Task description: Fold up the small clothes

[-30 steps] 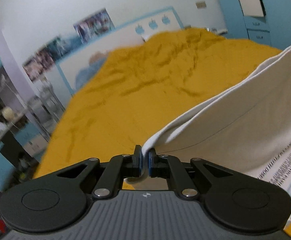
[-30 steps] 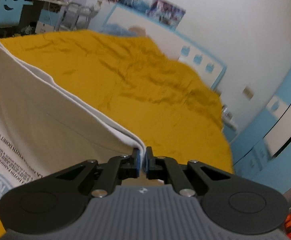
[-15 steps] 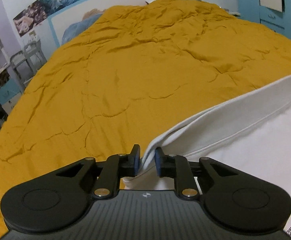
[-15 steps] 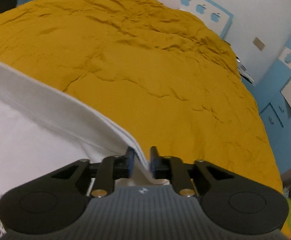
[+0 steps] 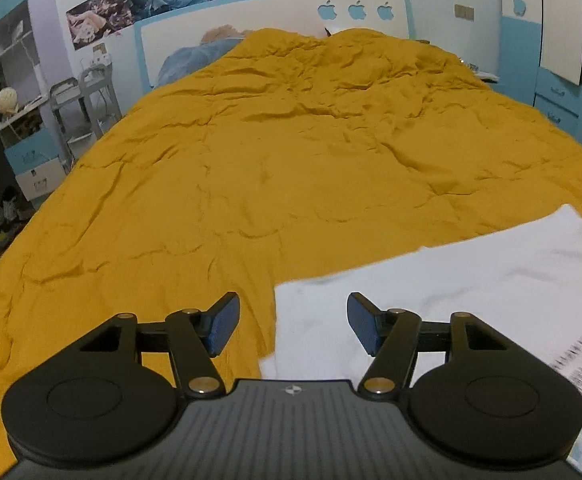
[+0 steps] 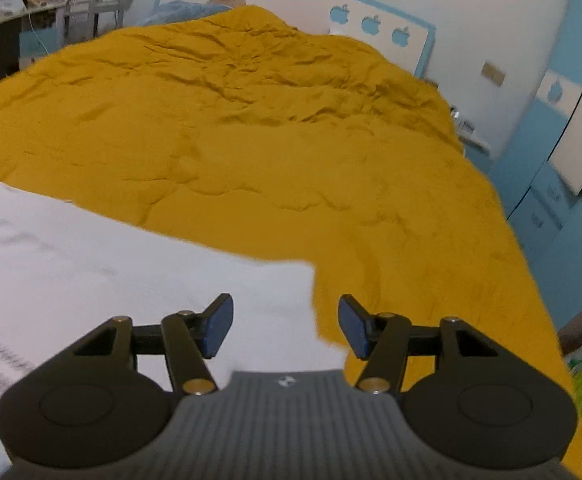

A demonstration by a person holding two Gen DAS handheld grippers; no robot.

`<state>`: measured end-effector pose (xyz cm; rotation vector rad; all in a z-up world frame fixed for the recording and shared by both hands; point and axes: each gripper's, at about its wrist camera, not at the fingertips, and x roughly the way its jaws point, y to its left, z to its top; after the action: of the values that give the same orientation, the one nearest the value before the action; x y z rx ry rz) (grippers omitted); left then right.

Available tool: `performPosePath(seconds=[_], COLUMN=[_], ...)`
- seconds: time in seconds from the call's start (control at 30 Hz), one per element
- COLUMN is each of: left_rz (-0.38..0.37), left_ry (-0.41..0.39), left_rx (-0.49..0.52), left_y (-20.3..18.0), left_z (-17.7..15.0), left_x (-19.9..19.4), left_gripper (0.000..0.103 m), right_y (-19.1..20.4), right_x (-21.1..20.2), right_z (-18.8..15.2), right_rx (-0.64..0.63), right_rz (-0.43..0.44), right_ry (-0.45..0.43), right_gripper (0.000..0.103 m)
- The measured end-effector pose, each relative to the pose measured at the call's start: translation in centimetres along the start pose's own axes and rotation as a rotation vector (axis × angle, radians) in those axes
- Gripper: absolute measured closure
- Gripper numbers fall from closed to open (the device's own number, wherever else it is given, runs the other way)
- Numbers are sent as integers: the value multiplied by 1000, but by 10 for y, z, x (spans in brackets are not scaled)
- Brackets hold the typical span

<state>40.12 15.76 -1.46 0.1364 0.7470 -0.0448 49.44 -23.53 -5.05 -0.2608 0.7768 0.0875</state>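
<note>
A white T-shirt (image 5: 451, 280) with printed black text lies flat on the yellow bedspread (image 5: 291, 160). My left gripper (image 5: 293, 324) is open and empty, just above the shirt's left corner. In the right wrist view the same shirt (image 6: 111, 260) lies at the lower left on the bedspread (image 6: 271, 140). My right gripper (image 6: 285, 326) is open and empty, above the shirt's right corner.
A white and blue headboard (image 5: 275, 12) with apple cut-outs stands at the far end of the bed. A desk and a metal cart (image 5: 79, 100) stand to the left of the bed. Blue cabinets (image 6: 551, 184) line the right wall.
Both grippers held the shirt's edge raised, lowered it onto the bed, then opened and let go. The shirt now lies flat.
</note>
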Motion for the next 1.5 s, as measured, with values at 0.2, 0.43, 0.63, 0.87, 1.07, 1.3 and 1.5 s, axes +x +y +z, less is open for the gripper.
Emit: performPosePath(seconds=[0.2, 0.43, 0.63, 0.87, 1.07, 1.3, 1.5], left_rz=[-80, -161, -247, -347, -299, -254, -224], left_ry=[53, 88, 145, 151, 159, 122, 47], left_rx=[-98, -292, -606, -953, -1079, -1153, -1018], left_y=[6, 23, 44, 52, 52, 59, 52], left_z=[-24, -72, -121, -160, -177, -176, -144], left_x=[-47, -82, -76, -45, -13, 6, -16], left_gripper=[30, 30, 35, 35, 45, 88, 92], right_y=[-6, -17, -32, -54, -67, -78, -79], right_x=[-48, -92, -96, -87, -71, -44, -55], right_z=[-32, -99, -156, -199, -216, -223, -204], right_rx=[141, 355, 548, 872, 1044, 1166, 1107], right_rz=[134, 244, 247, 316, 327, 318, 288], right_ry=[110, 208, 262, 223, 191, 170, 109], right_gripper=[49, 49, 49, 49, 52, 85, 97])
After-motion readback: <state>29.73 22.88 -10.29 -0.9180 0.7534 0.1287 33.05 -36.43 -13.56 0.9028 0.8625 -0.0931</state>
